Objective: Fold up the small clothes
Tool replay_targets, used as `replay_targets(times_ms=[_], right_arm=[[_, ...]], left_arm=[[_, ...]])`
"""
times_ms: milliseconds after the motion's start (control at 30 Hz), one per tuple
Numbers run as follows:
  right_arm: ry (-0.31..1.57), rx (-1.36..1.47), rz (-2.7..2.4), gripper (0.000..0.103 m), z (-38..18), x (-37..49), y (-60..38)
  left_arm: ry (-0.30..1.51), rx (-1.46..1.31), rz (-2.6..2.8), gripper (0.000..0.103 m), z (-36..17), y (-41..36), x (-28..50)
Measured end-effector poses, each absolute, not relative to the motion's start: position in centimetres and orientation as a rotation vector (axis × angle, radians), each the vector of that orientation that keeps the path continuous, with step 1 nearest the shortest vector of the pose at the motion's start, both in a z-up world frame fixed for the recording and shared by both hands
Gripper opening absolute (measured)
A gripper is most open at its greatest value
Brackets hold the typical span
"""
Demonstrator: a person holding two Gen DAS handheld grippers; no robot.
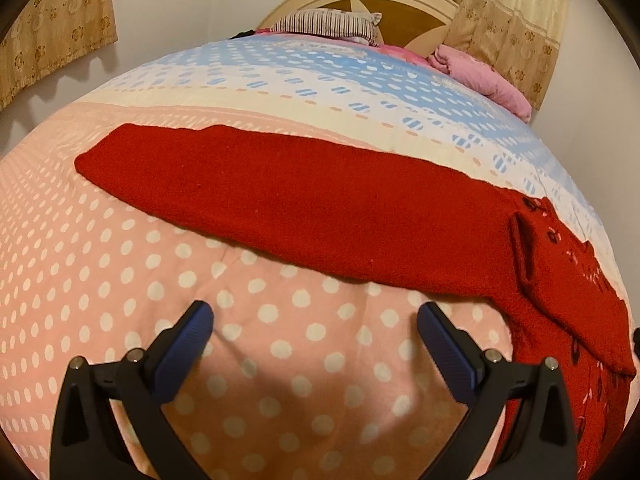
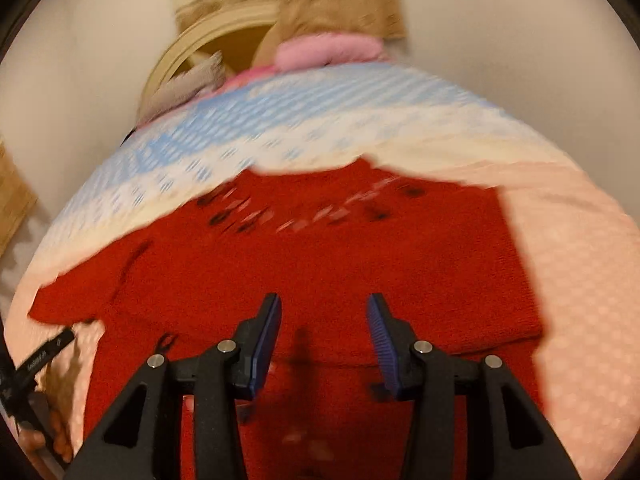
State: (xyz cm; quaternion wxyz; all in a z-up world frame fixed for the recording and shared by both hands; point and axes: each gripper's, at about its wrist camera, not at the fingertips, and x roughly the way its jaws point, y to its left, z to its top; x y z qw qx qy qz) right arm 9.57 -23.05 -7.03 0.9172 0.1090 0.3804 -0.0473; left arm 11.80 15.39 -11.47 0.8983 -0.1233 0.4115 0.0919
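A red knitted sweater (image 1: 320,204) lies flat on the bed, one long sleeve stretched to the left and its patterned body at the right edge. My left gripper (image 1: 314,316) is open and empty, over the pink dotted bedspread just short of the sleeve. In the blurred right wrist view the sweater body (image 2: 320,256) fills the middle, with a folded sleeve to the left. My right gripper (image 2: 323,308) is open and empty just above the sweater body.
The bedspread (image 1: 120,280) is pink with white dots near me and blue and white farther off. A striped pillow (image 1: 332,24), a pink blanket (image 1: 484,76) and the headboard (image 1: 400,0) are at the far end. Curtains hang on the wall.
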Motion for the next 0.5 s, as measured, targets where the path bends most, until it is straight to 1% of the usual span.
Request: replay_targets(times_ms=[133,233,267,300,400,500], right_arm=[[0.793,0.251,-0.198,0.046,-7.2,9.2,-27.6],[0.869,0.240,-0.244,0.046,-9.5,9.6,-29.9],[0.876,0.231,-0.256,0.046,-10.3,9.6,-30.2],[0.841,0.194,-0.257,0.046,-10.8,9.4,-29.9],[0.837,0.140,-0.278,0.046,-10.7,9.2,-29.4],[0.833,0.113,-0.284,0.047,-10.7,9.2,-28.8]], left_arm=[[0.862,-0.204,0.197,0.103,-11.4,14.5,12.0],[0.866,-0.189,0.203,0.103,-11.3,14.4,12.1],[0.866,-0.198,0.203,0.103,-11.3,14.6,12.0],[0.862,-0.213,0.206,0.103,-11.3,15.0,11.9],[0.814,-0.281,0.249,0.103,-10.6,16.5,10.9],[0.727,-0.354,0.309,0.103,-9.4,18.9,9.1]])
